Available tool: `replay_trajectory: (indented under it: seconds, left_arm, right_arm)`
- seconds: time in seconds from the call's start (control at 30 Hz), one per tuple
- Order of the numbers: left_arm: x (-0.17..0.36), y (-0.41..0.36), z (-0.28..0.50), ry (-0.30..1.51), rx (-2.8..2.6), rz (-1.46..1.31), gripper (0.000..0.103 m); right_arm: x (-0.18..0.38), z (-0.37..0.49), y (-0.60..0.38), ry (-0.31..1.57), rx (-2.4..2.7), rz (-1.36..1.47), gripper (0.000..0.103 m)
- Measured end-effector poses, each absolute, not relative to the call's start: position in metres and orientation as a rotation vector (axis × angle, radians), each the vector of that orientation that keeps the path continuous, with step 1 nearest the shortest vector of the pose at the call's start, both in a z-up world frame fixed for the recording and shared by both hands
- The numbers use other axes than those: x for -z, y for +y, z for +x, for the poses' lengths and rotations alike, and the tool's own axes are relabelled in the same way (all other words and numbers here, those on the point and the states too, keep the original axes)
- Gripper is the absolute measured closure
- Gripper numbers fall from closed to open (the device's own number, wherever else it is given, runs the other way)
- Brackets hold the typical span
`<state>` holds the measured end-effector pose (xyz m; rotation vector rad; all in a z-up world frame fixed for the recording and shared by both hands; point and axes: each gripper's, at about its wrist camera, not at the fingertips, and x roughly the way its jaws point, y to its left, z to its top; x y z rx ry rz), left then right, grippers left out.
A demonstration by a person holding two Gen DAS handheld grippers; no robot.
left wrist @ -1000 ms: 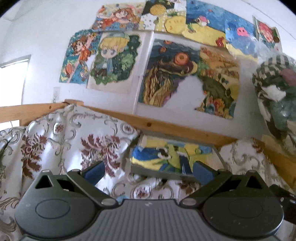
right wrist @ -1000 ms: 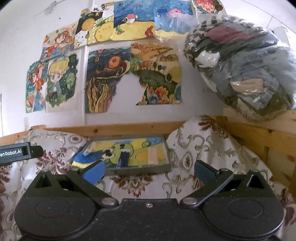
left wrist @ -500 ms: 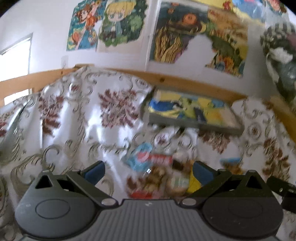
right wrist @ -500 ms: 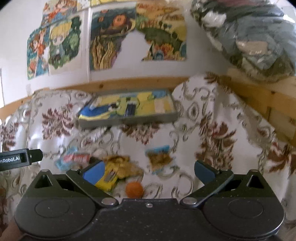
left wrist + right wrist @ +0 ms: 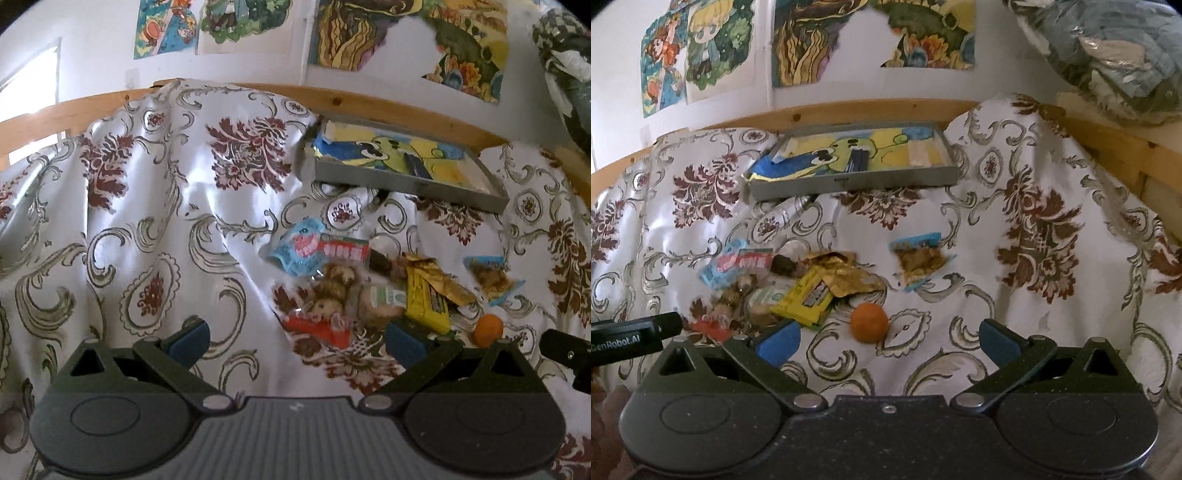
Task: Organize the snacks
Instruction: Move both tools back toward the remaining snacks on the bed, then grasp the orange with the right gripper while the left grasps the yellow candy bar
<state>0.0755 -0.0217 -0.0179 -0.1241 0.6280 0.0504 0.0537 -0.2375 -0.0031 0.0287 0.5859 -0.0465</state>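
Left gripper (image 5: 295, 338) fingers spread wide, blue pads (image 5: 186, 338) bare, grasping nothing. Right gripper (image 5: 888, 338) likewise spread, empty. Both hang above glossy white cloth (image 5: 147, 221) with maroon floral, grey scroll print, rumpled. Snack pile (image 5: 783, 280) on cloth: crinkly light-blue packet (image 5: 299, 251), yellow rectangular pack (image 5: 807, 297), crumpled gold foil wrapper (image 5: 849, 277), clear bag of brown pieces (image 5: 332, 295). Round orange fruit (image 5: 868, 322) just beside pile. Blue-edged packet (image 5: 921, 260) apart, to right. Shallow grey tray (image 5: 849, 181) with cartoon-print liner beyond, near wooden rail (image 5: 886, 107).
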Motion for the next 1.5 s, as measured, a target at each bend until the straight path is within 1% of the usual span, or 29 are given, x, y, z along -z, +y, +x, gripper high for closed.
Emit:
replay_trajectory:
  seconds: [0.4,0.67,0.83,1.07,1.3,1.37,1.43,1.5]
  left_arm:
    - [0.021,-0.026,0.08,0.659,-0.043,-0.078,0.0]
    - [0.018,-0.027,0.092,0.667,-0.028,-0.066,0.0]
    - [0.018,-0.029,0.105,0.668,-0.013,-0.053,0.0]
    - [0.018,-0.038,0.124,0.646,0.014,-0.014,0.0]
    - [0.022,-0.062,0.153,0.644,0.111,-0.003,0.0]
    - [0.024,-0.073,0.161,0.642,0.15,0.019,0.0]
    - [0.025,-0.084,0.17,0.644,0.193,0.047,0.0]
    - [0.027,-0.095,0.178,0.651,0.242,0.075,0.0]
  right_arm:
    - [0.012,0.065,-0.233,0.655,0.027,0.027,0.001]
    - [0.004,0.079,-0.233,0.661,-0.003,-0.02,0.001]
    - [-0.001,0.093,-0.239,0.674,-0.037,-0.042,0.001]
    - [0.001,0.114,-0.255,0.711,-0.151,-0.2,0.001]
    - [0.008,0.137,-0.276,0.78,-0.271,-0.179,0.001]
    - [0.013,0.141,-0.275,0.78,-0.299,-0.19,0.002]
    - [0.018,0.144,-0.271,0.79,-0.316,-0.195,0.007]
    - [0.022,0.147,-0.268,0.791,-0.319,-0.211,0.008]
